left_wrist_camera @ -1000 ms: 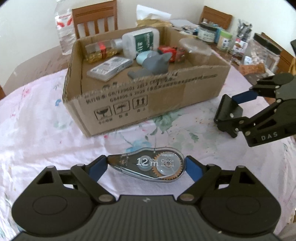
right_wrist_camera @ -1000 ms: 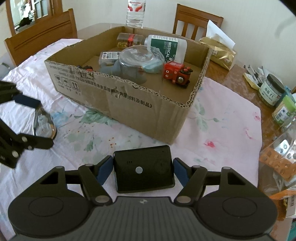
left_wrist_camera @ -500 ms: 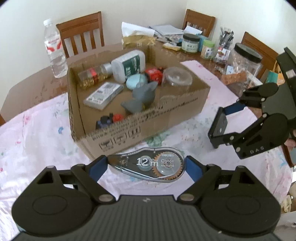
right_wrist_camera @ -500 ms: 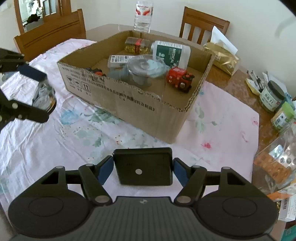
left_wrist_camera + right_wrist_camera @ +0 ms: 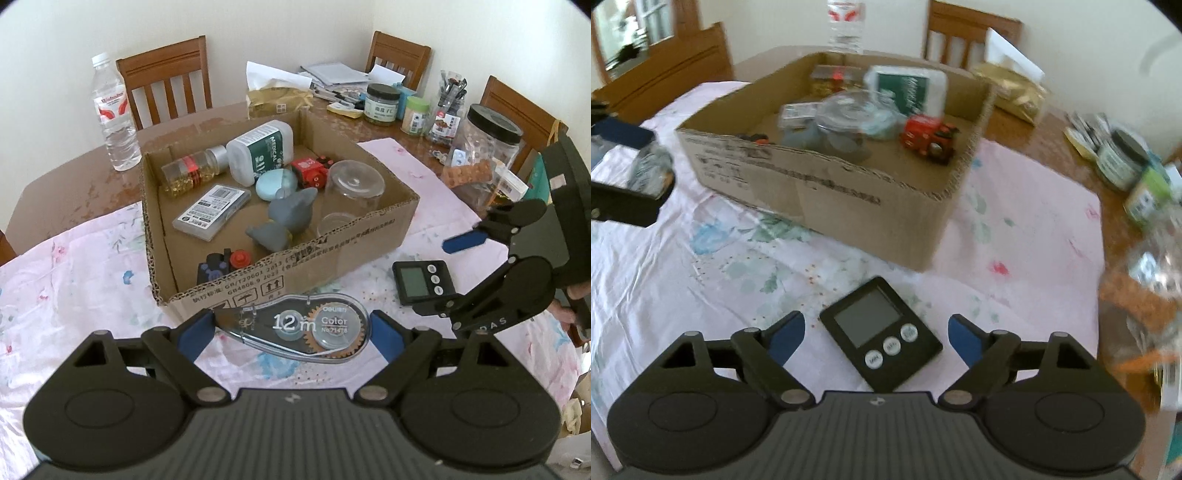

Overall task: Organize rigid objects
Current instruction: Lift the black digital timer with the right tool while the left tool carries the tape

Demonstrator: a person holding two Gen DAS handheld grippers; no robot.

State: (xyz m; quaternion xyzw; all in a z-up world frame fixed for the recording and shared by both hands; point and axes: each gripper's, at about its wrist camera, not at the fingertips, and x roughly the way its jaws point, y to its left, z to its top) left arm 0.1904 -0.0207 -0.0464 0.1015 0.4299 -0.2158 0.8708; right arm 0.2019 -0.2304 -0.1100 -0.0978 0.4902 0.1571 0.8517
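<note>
My left gripper [image 5: 291, 326] is shut on a clear correction tape dispenser [image 5: 314, 328], held flat above the cloth just short of the cardboard box [image 5: 332, 243]. A black digital timer [image 5: 866, 319] lies face up on the flowered cloth to the right of the box. My right gripper [image 5: 875, 332] is over it with jaws opening; the timer lies between the blue pads [image 5: 786, 332], which do not touch it. In the left wrist view the right gripper [image 5: 448, 273] hangs over the timer [image 5: 421, 282]. The box [image 5: 820, 192] holds several items.
Inside the box lie a white medical bottle [image 5: 260, 151], a red toy [image 5: 308, 171], a grey toy [image 5: 286, 219] and a clear cup [image 5: 354, 188]. A water bottle [image 5: 112, 118] stands behind it. Jars [image 5: 382, 103] and a big clear container [image 5: 487, 147] crowd the right side.
The right gripper's jaws have spread and the timer has left them; it now lies face up on the cloth. The left gripper has risen with the tape dispenser.
</note>
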